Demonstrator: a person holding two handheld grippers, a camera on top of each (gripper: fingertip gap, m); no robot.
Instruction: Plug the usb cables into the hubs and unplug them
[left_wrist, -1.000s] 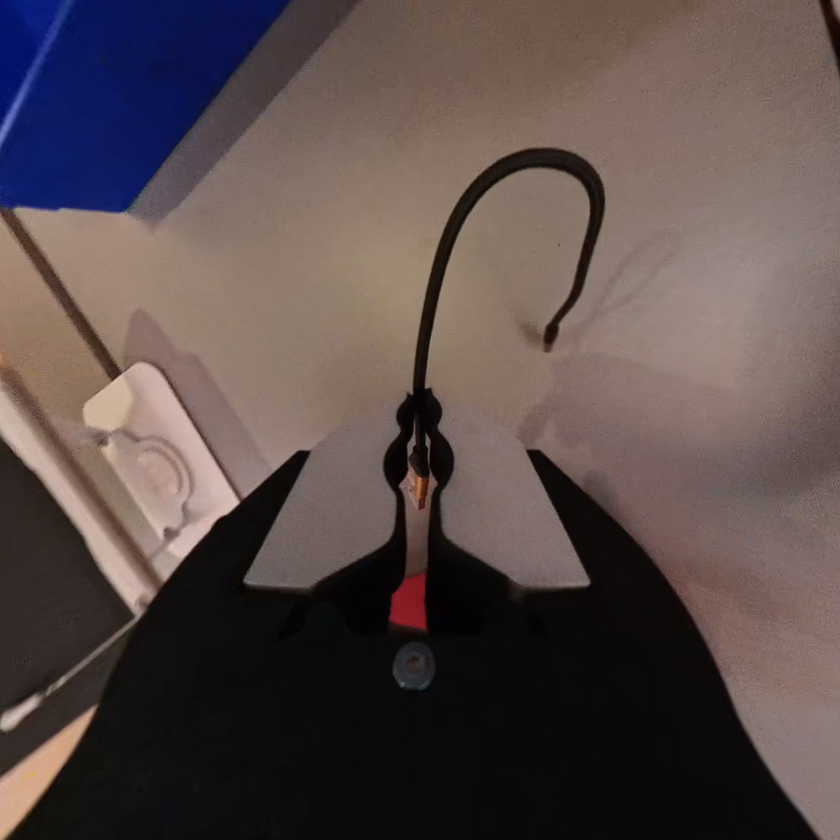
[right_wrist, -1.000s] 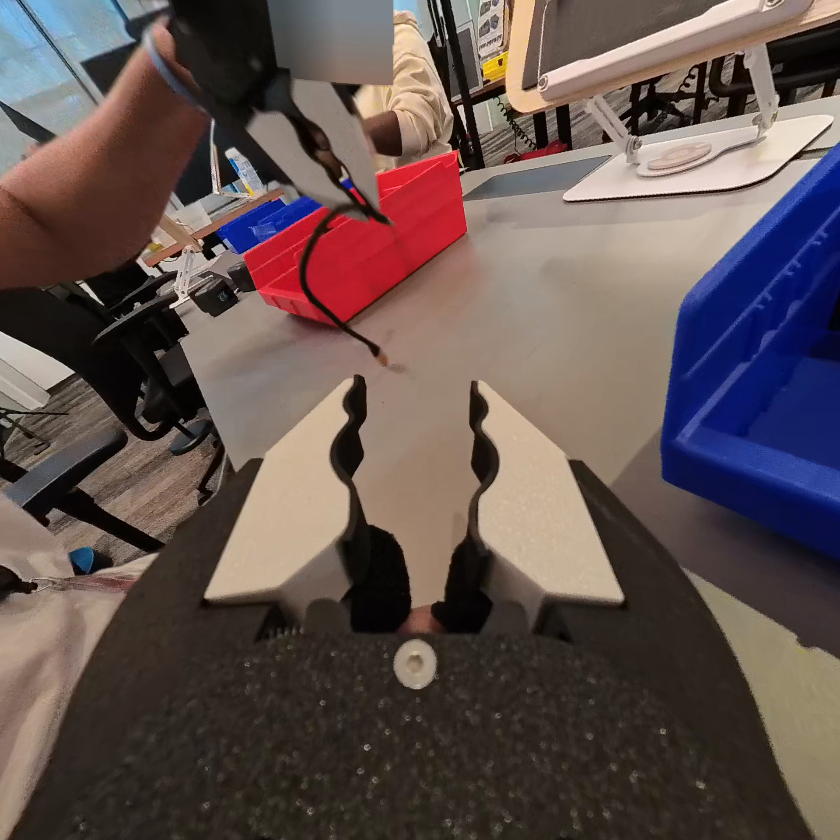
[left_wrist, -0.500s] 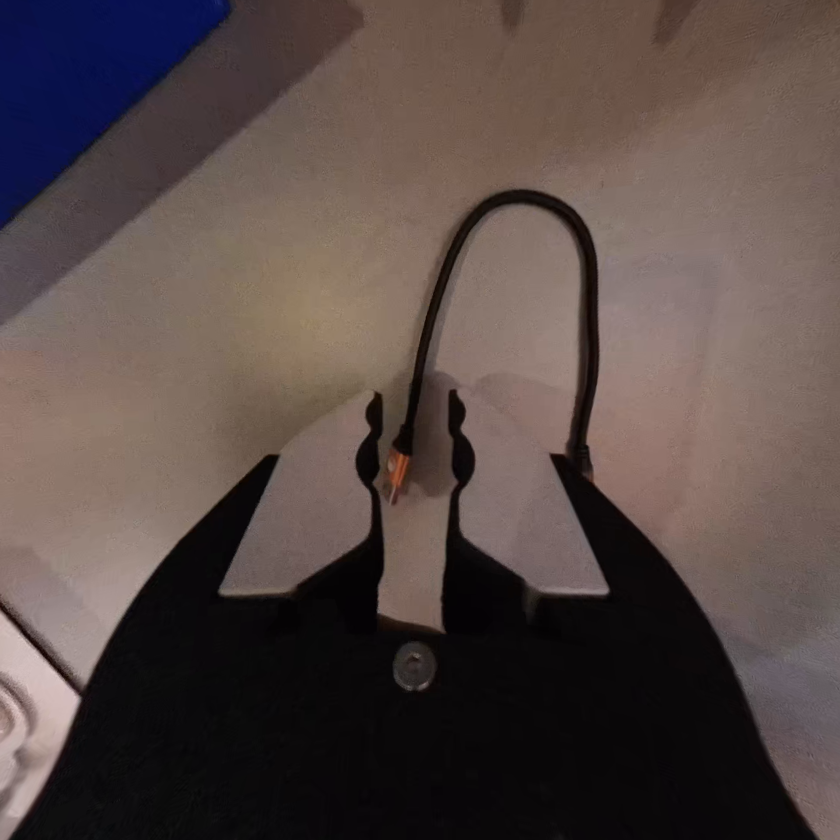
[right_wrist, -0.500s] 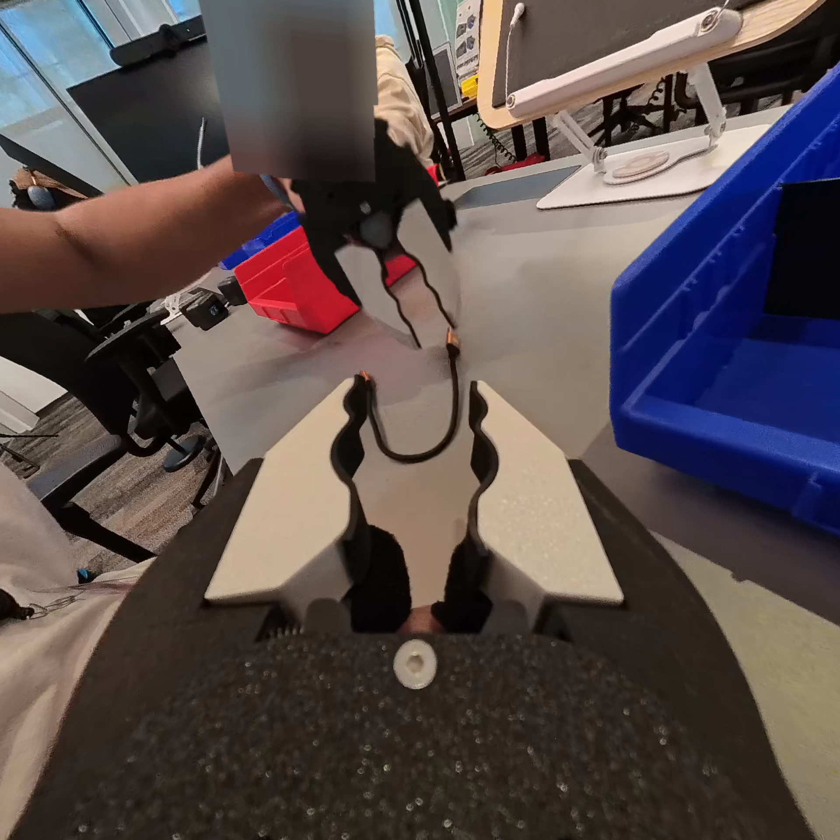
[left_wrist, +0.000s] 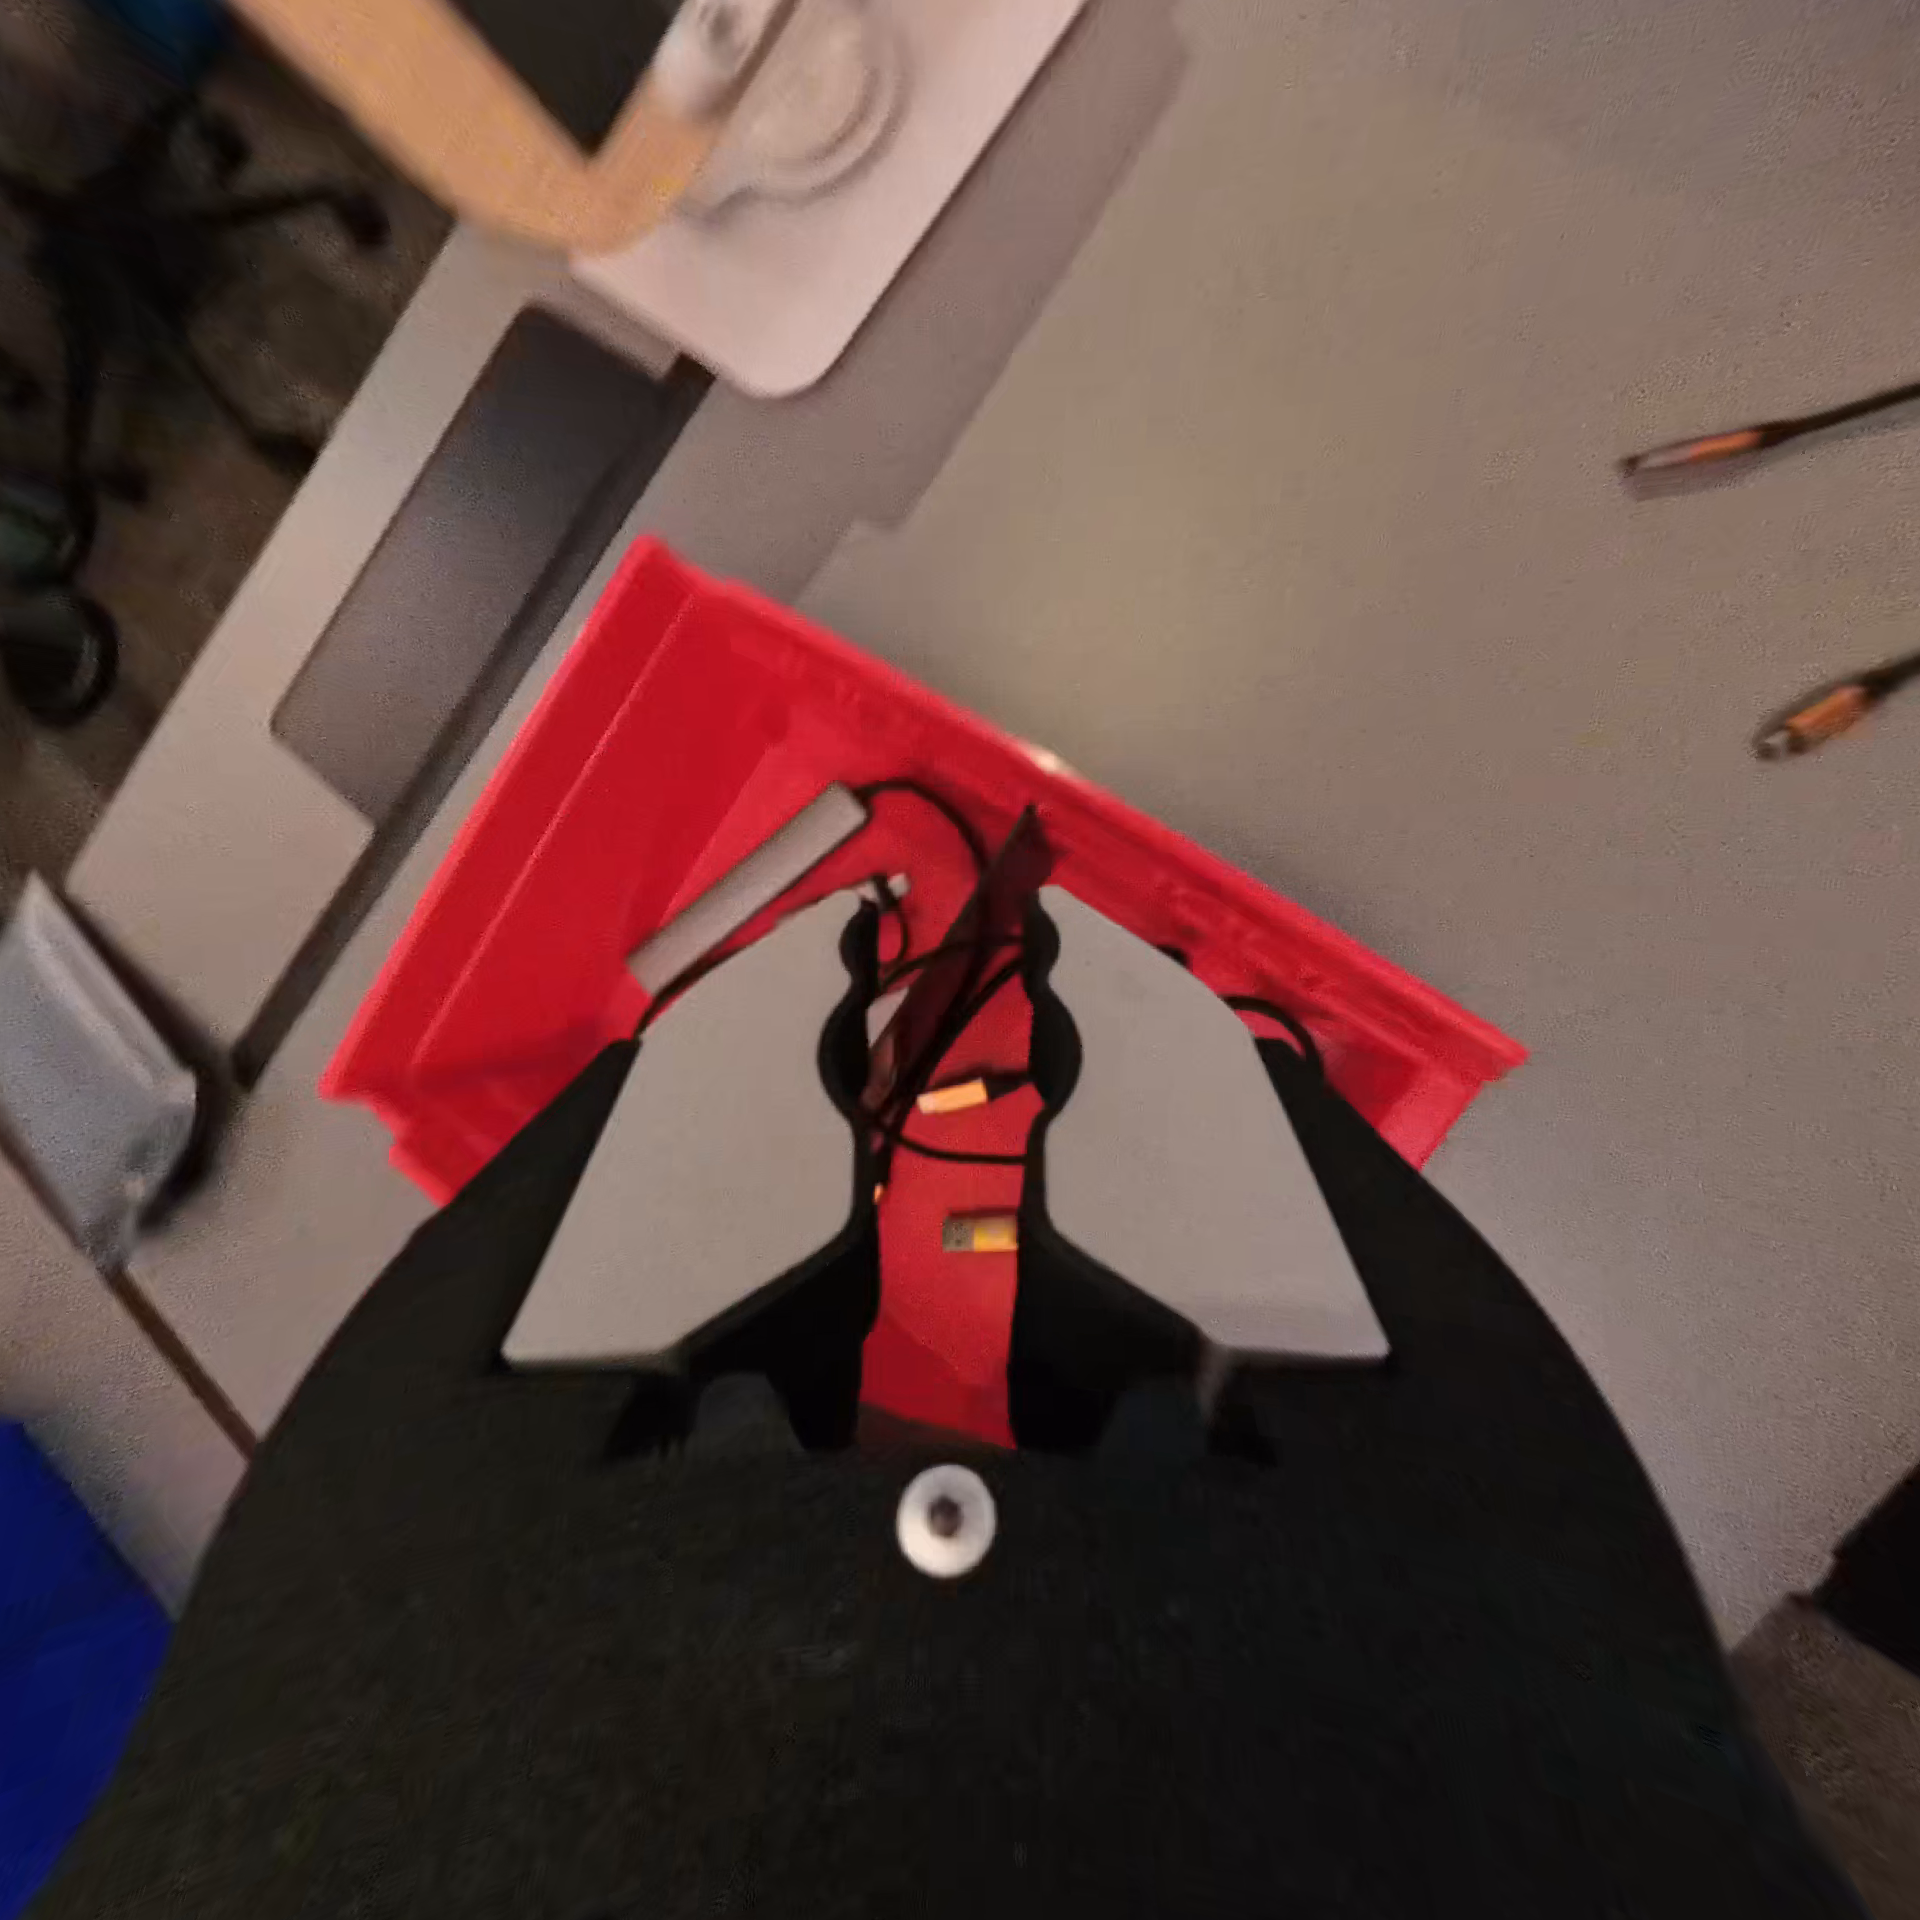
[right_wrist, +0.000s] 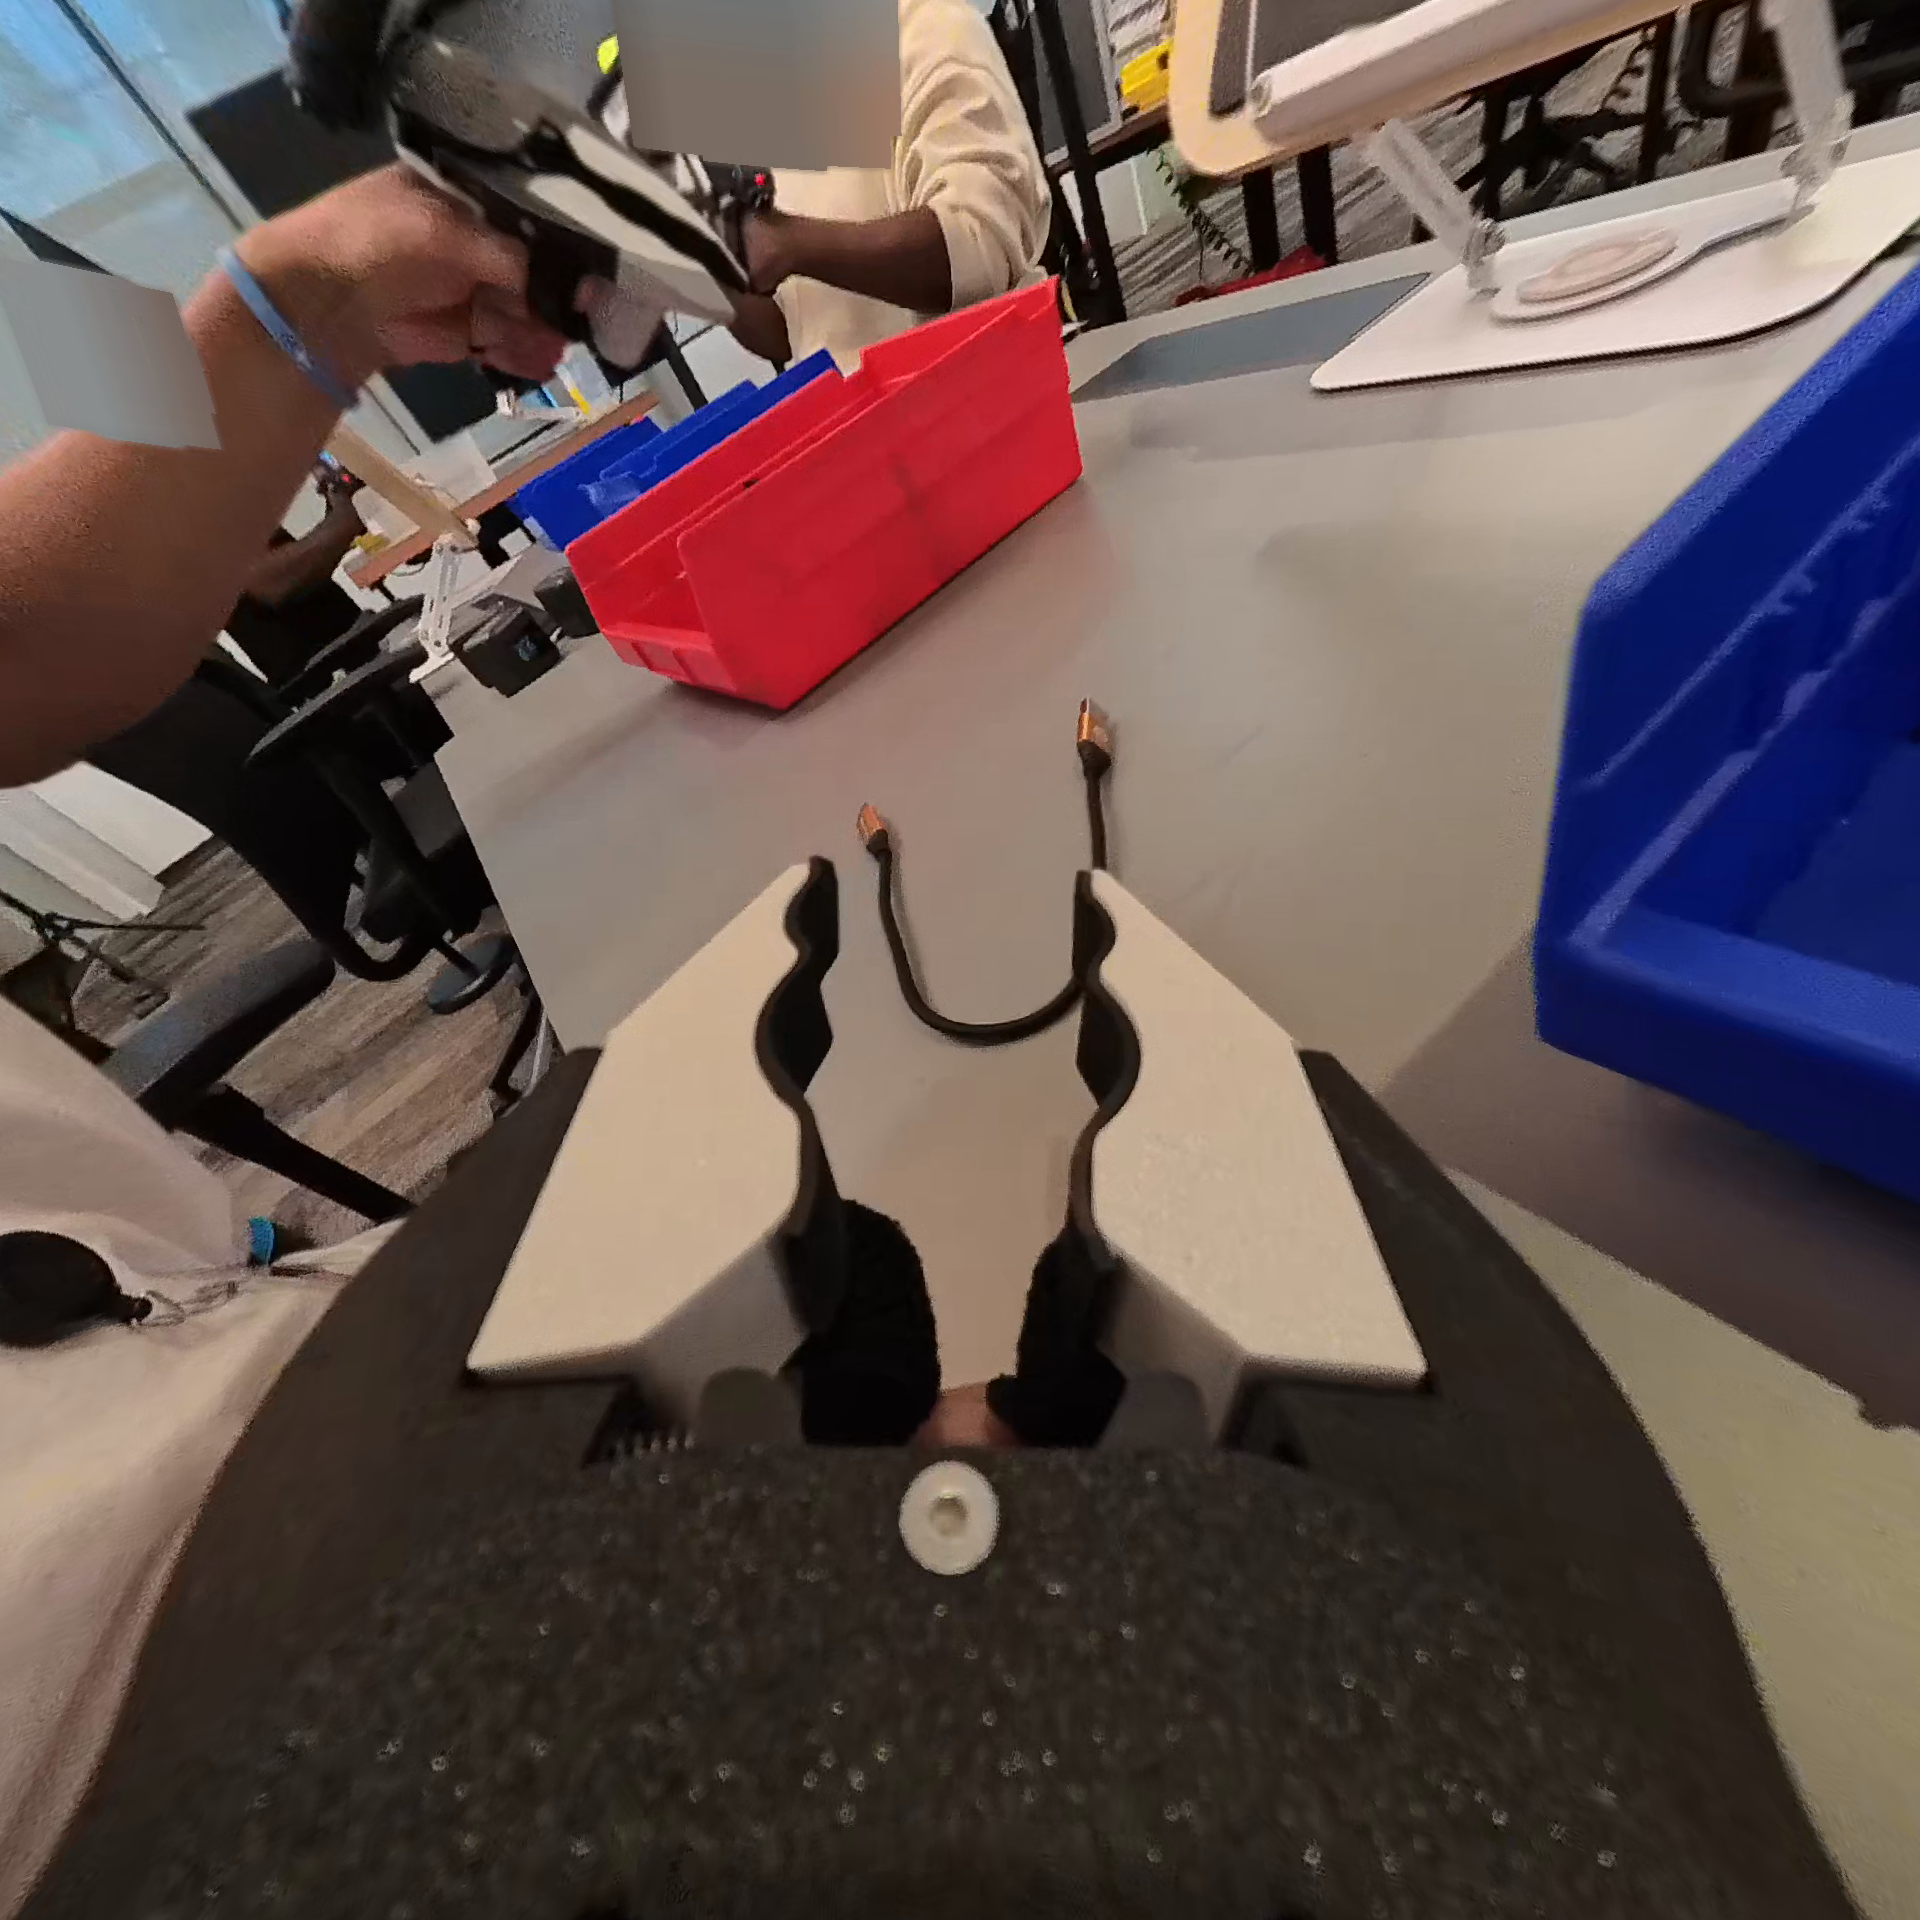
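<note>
Left gripper spread apart, empty, above red bin of tangled cables at frame centre; right gripper likewise apart, empty, low over short black cable curled on grey table mid-frame.

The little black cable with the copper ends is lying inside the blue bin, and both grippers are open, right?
Not quite. The right wrist view shows the black cable lying on the grey table, beside the blue bin, not in it. The right gripper and left gripper are open.
</note>
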